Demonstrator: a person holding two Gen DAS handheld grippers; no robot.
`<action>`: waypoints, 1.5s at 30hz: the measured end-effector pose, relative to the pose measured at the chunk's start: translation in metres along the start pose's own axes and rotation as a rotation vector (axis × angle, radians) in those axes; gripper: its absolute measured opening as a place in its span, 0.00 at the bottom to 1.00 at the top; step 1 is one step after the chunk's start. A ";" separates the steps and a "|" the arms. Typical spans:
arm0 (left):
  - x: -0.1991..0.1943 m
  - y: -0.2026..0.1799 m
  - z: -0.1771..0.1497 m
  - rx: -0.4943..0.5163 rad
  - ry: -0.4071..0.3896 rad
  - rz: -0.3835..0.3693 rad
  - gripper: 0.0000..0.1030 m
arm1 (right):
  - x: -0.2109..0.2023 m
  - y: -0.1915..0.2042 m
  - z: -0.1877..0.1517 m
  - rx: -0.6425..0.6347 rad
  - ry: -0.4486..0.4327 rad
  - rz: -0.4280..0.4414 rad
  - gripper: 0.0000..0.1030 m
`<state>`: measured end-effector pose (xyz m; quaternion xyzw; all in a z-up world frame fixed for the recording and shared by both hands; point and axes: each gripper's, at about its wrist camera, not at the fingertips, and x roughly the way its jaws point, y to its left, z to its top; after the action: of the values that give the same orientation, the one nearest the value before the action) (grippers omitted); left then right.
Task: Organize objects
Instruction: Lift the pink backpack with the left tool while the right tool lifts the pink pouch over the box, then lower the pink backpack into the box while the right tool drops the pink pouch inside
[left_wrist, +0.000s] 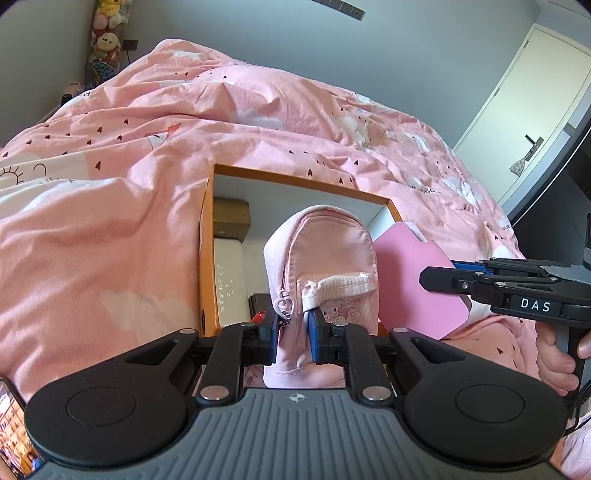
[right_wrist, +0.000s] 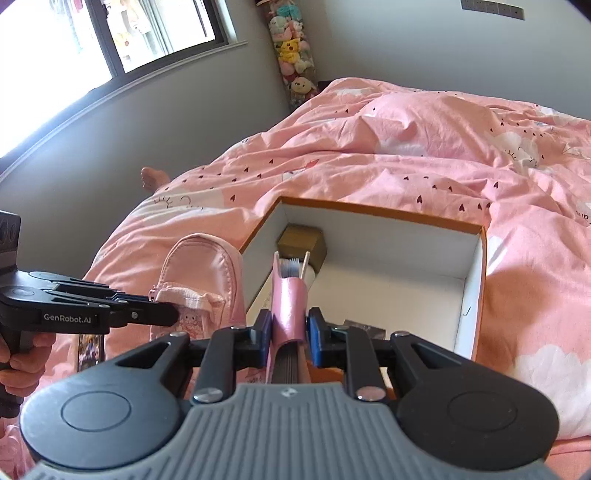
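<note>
Both grippers loaded, both above the box. Left gripper (left_wrist: 291, 336): jaws clamped on the lower edge of the pouch (left_wrist: 325, 266), a soft pink zip case that stands up from the pads at frame centre, its zip pull dangling just by the left pad. Right gripper (right_wrist: 289, 332): jaws closed on the notebook (right_wrist: 288, 299), a thin pink-covered book held spine-up at lower centre of the right view; in the left view it shows as a pink slab at centre right, just beside the pouch. Box (right_wrist: 476, 288): orange rim, white inside, sunk in the quilt (right_wrist: 424, 158) at frame centre, right half of the floor bare. Already inside: a brown carton (right_wrist: 303, 242) in the far left corner, a white item next to it, and dark items near the front wall that I cannot identify. Risks, as I judge them: (1) the pouch is pinched by fabric only, so it can sag or slide out if swung; (2) the notebook is gripped near one end, so it may pivot between the pads and catch on the rim; (3) the two loads sit near each other, so lowering both together could knock them or the grippers together; (4) the box rests on soft bedding, so a push on a wall could tip it.
</note>
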<state>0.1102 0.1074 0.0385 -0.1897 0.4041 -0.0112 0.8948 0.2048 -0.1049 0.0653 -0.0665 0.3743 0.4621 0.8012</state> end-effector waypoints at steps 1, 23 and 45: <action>0.003 0.001 0.006 -0.002 -0.001 0.005 0.17 | 0.003 -0.004 0.005 0.009 -0.012 -0.009 0.22; 0.127 0.012 0.081 0.069 0.200 0.097 0.17 | 0.155 -0.093 0.039 0.338 0.064 -0.078 0.22; 0.145 0.021 0.105 0.081 0.239 0.135 0.18 | 0.232 -0.114 0.026 0.495 0.259 0.067 0.24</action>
<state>0.2810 0.1361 -0.0097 -0.1231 0.5189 0.0100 0.8459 0.3769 0.0025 -0.0973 0.0850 0.5771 0.3707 0.7227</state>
